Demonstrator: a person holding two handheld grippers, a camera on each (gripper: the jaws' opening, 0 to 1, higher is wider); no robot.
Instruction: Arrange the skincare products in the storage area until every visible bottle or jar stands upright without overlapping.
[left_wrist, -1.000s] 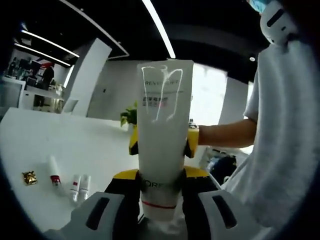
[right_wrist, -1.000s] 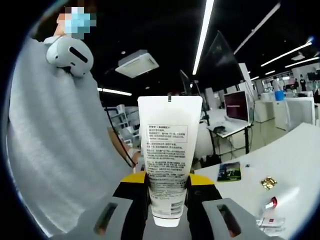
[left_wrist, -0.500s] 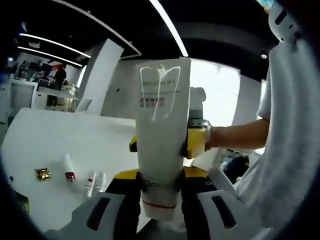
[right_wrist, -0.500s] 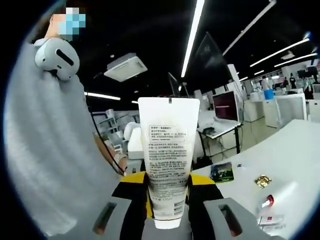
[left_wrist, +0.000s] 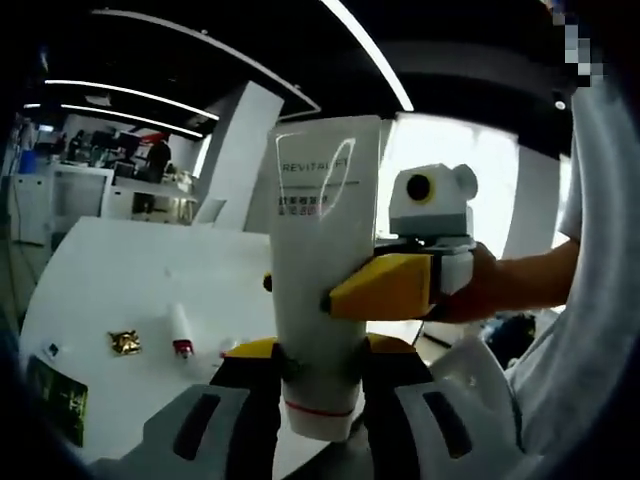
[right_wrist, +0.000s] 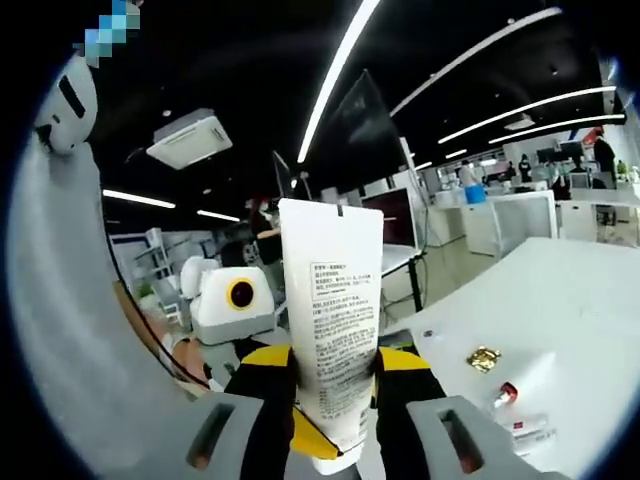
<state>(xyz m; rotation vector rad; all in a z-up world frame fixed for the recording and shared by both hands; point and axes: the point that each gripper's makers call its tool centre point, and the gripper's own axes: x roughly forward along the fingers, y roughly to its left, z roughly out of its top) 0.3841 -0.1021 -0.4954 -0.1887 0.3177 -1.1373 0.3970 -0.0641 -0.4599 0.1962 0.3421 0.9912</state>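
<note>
Both of the person's tools are clamped on the same white cream tube, which is held up in the air above the white bench. The left hand-held gripper pinches it low, near the cap end, jaws closed against the tube's sides. The right hand-held gripper has its jaws closed on the tube too, and its yellow jaw tips show pressed against the tube's middle in the left gripper view. The printed back of the tube faces the right gripper view, the crimped flat end up. On the bench below and to the left of the tube lie a small red-capped tube and a gold foil packet, both flat; the same pair appear to the right of the tube in the right gripper view, the small tube and the foil packet. My guess is this is a hand-over or a re-grip before the tube goes down on its cap. To do it well, one gripper should let go only once the other is firm. The tube should stay vertical and be lowered cap-first onto bare bench, well apart from the small tube, then released gently so it does not topple.
</note>
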